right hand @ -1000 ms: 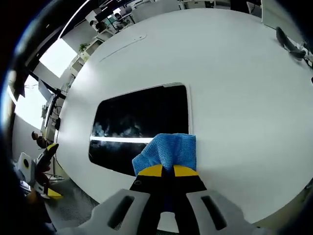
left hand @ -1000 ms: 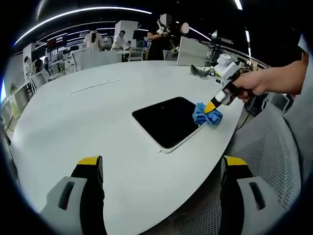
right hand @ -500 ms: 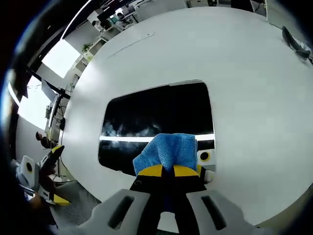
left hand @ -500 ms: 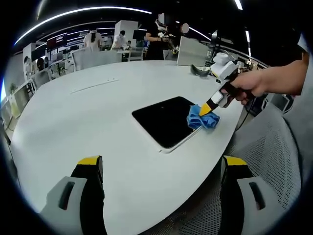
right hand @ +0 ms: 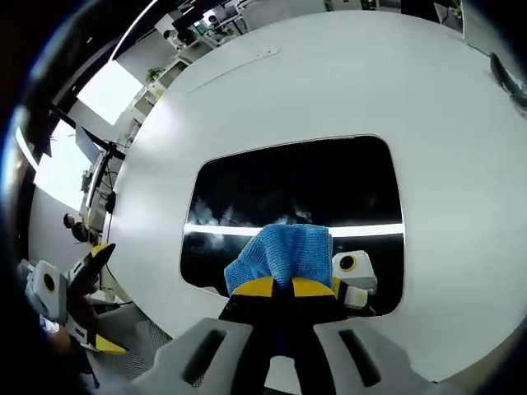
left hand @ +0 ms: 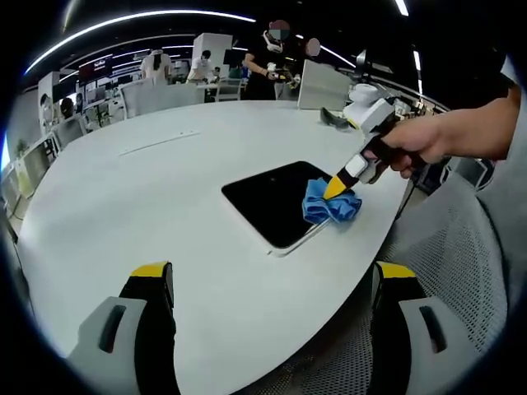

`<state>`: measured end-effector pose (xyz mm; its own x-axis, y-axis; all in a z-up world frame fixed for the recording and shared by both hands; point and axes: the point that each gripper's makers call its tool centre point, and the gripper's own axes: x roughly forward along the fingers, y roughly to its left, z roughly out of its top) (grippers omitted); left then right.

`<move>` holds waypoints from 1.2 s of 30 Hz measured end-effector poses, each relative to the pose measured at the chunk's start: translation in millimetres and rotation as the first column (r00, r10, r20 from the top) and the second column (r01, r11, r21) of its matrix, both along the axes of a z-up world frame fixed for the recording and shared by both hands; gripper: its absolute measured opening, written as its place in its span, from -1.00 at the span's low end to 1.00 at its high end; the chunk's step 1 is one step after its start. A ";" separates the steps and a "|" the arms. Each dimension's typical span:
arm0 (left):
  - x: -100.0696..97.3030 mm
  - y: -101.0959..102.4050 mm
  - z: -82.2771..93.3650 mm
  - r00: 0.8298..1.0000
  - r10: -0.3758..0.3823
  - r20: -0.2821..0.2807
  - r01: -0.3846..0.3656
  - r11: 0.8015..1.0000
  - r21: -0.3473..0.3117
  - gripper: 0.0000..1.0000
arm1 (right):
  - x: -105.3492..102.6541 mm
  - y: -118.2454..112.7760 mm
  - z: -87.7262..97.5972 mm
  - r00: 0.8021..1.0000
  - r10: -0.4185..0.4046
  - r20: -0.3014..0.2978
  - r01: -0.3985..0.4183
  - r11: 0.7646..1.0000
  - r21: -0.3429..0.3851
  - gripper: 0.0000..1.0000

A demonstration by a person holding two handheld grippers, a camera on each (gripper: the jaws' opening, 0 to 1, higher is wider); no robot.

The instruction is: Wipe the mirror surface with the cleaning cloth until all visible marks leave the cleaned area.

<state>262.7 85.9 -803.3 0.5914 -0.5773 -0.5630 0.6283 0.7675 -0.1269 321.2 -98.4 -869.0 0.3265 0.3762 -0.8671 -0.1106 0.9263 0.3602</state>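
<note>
The right tool (right hand: 282, 285) is clamping the blue cloth (right hand: 282, 254) against the mirror (right hand: 313, 189) while the left tool (left hand: 268, 284) is waiting with jaws apart, risking missed smears if the bunched cloth is skimming unevenly.

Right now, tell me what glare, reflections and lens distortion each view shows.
Right gripper view: the mirror reflects a bright ceiling light strip and the gripper's own reflection beside the blue cloth. Left gripper view: fisheye bends the white table edge; the mirror reads flat black, without glare.
</note>
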 end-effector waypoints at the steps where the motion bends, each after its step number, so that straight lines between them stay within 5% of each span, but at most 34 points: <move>1: -0.1 0.0 -0.2 1.000 -0.001 -0.001 0.001 1.000 0.001 0.98 | 0.6 1.8 0.0 1.000 0.002 0.000 -0.002 1.000 -0.001 -1.00; 36: -0.3 -0.1 -2.1 1.000 0.006 -0.013 -0.006 1.000 -0.003 0.98 | 7.7 82.7 0.6 0.993 0.122 0.004 -0.122 0.993 0.001 -1.00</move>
